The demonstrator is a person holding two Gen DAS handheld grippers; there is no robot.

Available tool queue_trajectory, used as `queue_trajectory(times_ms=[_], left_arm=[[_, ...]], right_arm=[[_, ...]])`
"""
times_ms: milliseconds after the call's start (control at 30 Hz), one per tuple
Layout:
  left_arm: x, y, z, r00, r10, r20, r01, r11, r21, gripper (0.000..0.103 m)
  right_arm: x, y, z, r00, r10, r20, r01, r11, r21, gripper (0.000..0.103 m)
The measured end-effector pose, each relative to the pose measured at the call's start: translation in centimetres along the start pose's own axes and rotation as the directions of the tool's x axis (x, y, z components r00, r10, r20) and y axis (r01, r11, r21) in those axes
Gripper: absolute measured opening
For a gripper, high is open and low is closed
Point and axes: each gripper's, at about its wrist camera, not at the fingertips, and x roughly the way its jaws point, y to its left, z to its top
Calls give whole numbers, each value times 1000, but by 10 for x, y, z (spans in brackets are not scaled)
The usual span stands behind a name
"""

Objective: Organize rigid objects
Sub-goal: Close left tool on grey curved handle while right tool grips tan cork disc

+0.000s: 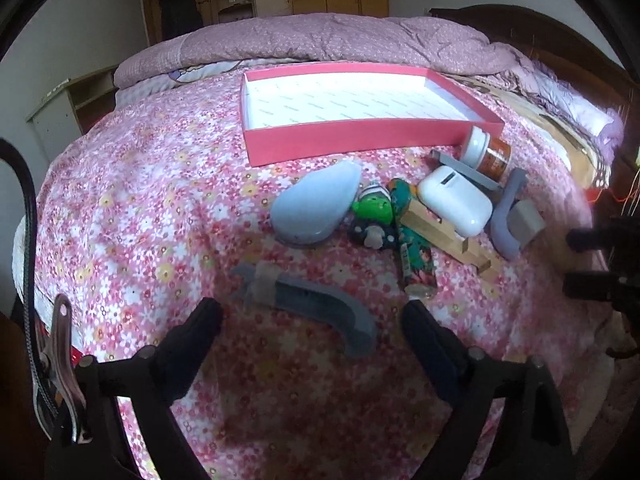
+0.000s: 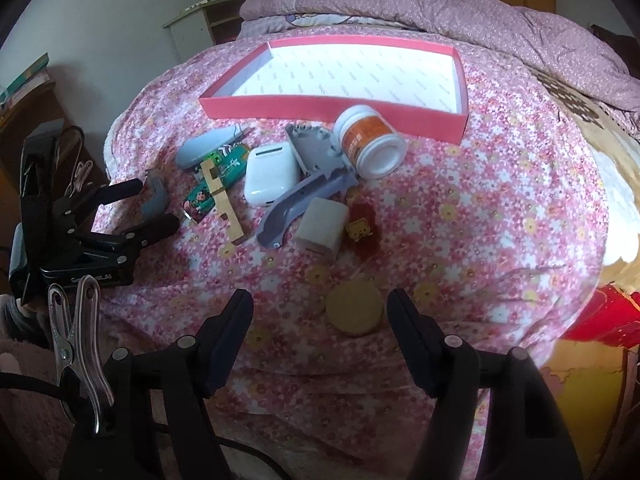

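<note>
Both grippers are hovering low over the near edge of the bed, fingers pointing toward its far edge. The left gripper [image 1: 312,314] is holding its two black fingers [image 1: 200,320] wide apart, gripping nothing. The right gripper [image 2: 320,308] is also holding its fingers [image 2: 404,320] spread wide and gripping nothing. From the right wrist view, the left gripper is sitting toward the bed's left edge.

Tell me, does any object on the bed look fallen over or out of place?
Yes. The white bottle with an orange label lies on its side against the red tray's front wall. The tray holds nothing, while the other items sit in a jumble on the bedspread.
</note>
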Motion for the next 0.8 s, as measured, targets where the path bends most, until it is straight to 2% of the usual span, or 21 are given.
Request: queue_trajectory(times_ms=[133, 300, 533, 600, 667, 700, 767, 800], left_arm=[[0, 7, 1, 1000, -11, -1, 11, 1000, -26, 88], [2, 13, 0, 1000, -11, -5, 11, 998, -62, 81], [-1, 18, 0, 1000, 5, 6, -4, 997, -83, 62], [-2, 19, 0, 1000, 1, 10, 0, 996, -88, 62], [-2, 19, 0, 1000, 0, 12, 1, 996, -86, 62], [-3, 19, 0, 1000, 0, 13, 1, 996, -85, 62], [-4, 18, 0, 1000, -7, 16, 8, 997, -82, 62], [-5, 17, 0, 1000, -9, 18, 10, 997, -77, 62]], right_arm=[[7, -5, -1, 999, 19, -28, -18, 999, 30, 69], [8, -8, -4, 999, 35, -14, -34, 998, 47, 70], [11, 3, -7, 1000, -25, -13, 25, 1000, -9, 70], [11, 2, -7, 1000, -28, -5, 28, 1000, -2, 68], [10, -1, -7, 999, -51, 0, 51, 999, 9, 54], [9, -2, -7, 998, -59, 3, 59, 998, 16, 50], [8, -6, -8, 997, -71, 9, 70, 997, 31, 34], [7, -9, -8, 998, -66, 12, 65, 997, 40, 33]])
